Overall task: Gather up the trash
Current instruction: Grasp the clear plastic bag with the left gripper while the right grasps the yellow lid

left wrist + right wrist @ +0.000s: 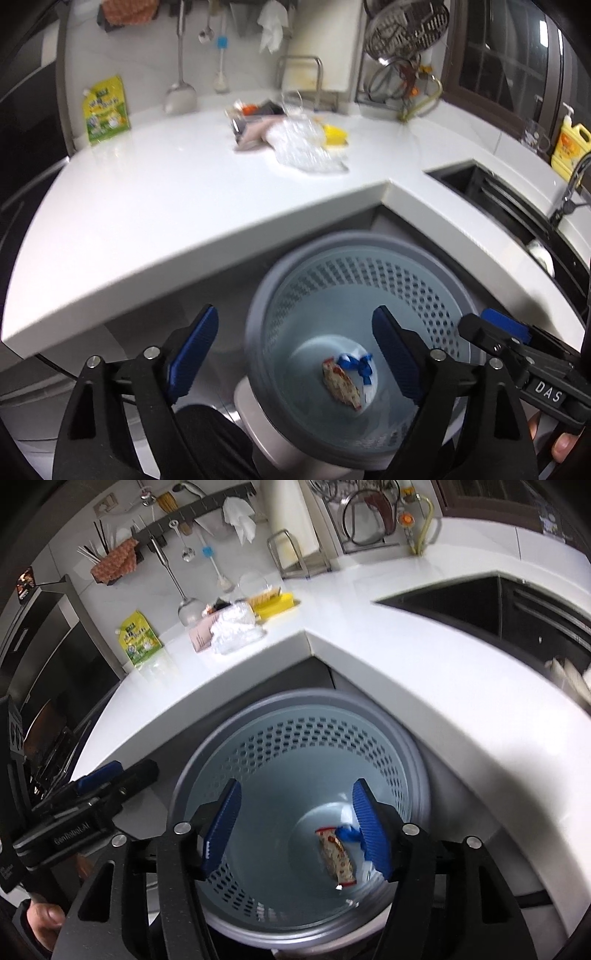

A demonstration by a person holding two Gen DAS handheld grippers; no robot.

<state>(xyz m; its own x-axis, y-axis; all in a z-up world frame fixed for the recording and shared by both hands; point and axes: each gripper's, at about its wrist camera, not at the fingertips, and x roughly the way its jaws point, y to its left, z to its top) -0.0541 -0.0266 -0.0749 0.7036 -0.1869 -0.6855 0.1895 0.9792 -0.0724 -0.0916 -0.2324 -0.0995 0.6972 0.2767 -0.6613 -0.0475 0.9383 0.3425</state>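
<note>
1. Two scraps, a red-patterned wrapper (341, 384) and a blue ribbon (356, 363), lie at the bin's (369, 716) bottom, lower centre.
2. My left tongs (295, 356) and right tongs (295, 829) gape empty above it.
3. More litter (303, 147) sits on the white surface (166, 206), upper centre.

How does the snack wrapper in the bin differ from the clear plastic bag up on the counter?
The snack wrapper is small, printed in red and cream, and lies at the bottom of the grey perforated bin. The clear plastic bag is bigger, see-through and crumpled, and lies on the white counter among other clutter. The wrapper is already collected; the bag is not. Both look like light packaging waste, and neither claw touches either.
</note>
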